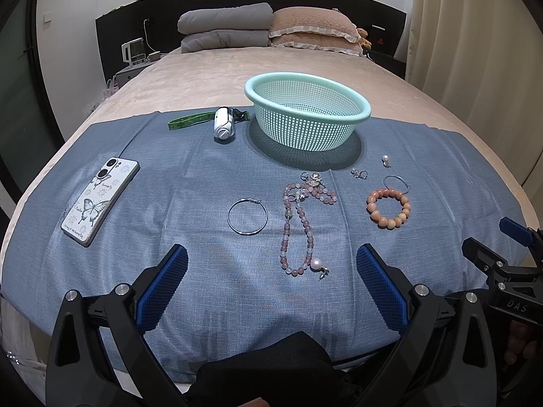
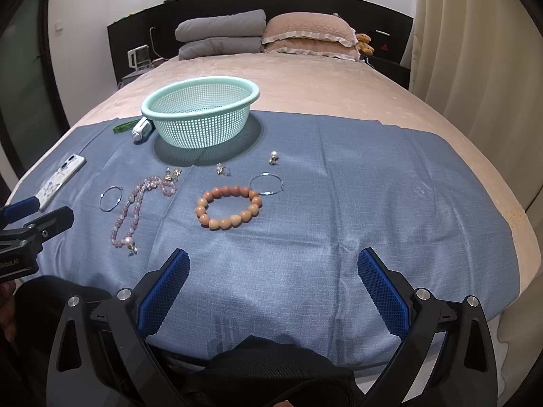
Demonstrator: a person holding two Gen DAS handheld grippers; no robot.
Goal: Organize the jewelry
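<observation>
My left gripper (image 1: 271,264) and right gripper (image 2: 273,268) are both wide apart and hold nothing. The jewelry lies on the blue cloth (image 2: 339,186) near the basket (image 2: 200,115). The long bead string (image 1: 295,227) may drag its neighbours, or I may pinch cloth.

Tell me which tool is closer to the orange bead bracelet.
Right. The right tool sits just in front of the orange bead bracelet, open. The left tool is off to the bracelet's left, lined up with the pink bead strand instead.
</observation>
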